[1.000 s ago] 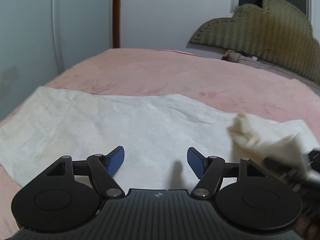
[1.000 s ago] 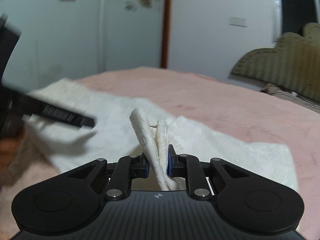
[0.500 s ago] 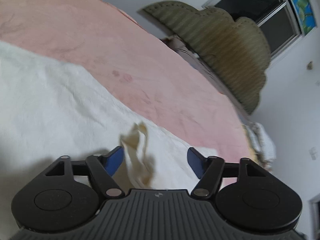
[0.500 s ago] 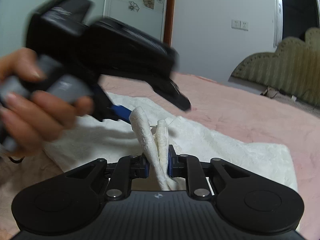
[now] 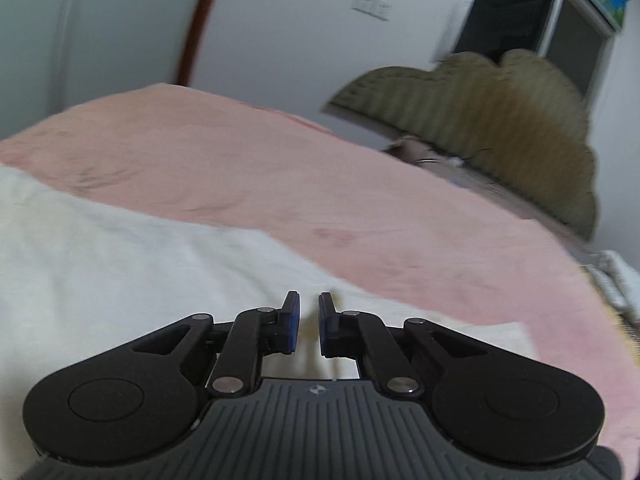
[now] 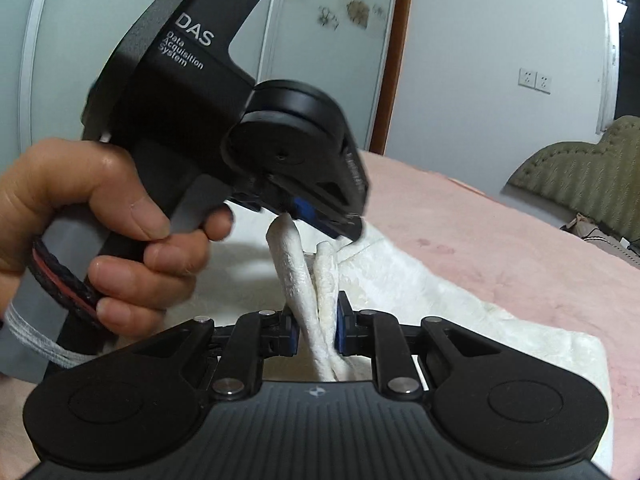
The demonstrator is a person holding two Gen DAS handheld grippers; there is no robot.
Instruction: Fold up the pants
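White pants lie spread on a pink bed. My right gripper is shut on a raised bunch of the pants' fabric, lifted off the bed. My left gripper has its jaws nearly together with a thin strip of the fabric between them. In the right wrist view the left gripper is held by a hand and pinches the top of the same raised bunch, just above my right gripper. The rest of the pants stay flat on the bed.
An olive padded headboard stands at the far right of the bed. A wardrobe with flower-patterned doors and a white wall with sockets are behind. The pink bedspread extends beyond the pants.
My left gripper swung over to the raised fabric bunch and closed from wide open to nearly shut on it. My right gripper stayed shut on the bunch in place.
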